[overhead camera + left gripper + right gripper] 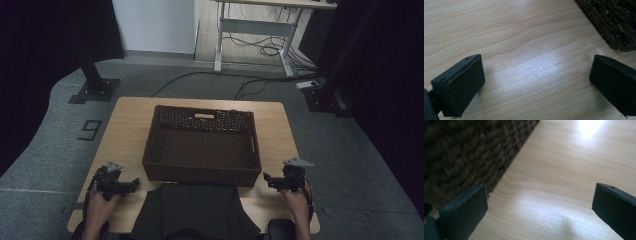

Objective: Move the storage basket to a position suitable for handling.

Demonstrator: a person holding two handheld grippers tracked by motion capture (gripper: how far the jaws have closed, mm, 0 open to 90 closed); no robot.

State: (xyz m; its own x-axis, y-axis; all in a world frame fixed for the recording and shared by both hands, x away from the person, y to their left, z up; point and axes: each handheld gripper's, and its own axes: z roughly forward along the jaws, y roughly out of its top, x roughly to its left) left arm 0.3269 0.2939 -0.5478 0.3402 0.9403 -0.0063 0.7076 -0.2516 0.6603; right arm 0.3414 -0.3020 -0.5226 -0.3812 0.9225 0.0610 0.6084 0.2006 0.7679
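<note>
Basket (202,145) sits centre frame between both wide-open, empty grippers, left gripper (131,185) and right gripper (267,180), flanking its near corners on the desk (125,125).

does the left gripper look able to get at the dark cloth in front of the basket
Probably yes. The left gripper sits open on the table, jaws pointing toward the dark cloth, with bare wood between them. The basket stands behind the cloth, not in the way.

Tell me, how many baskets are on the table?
1. The brown woven basket sits mid-table, between the left gripper and right gripper, behind a dark cloth.
</note>
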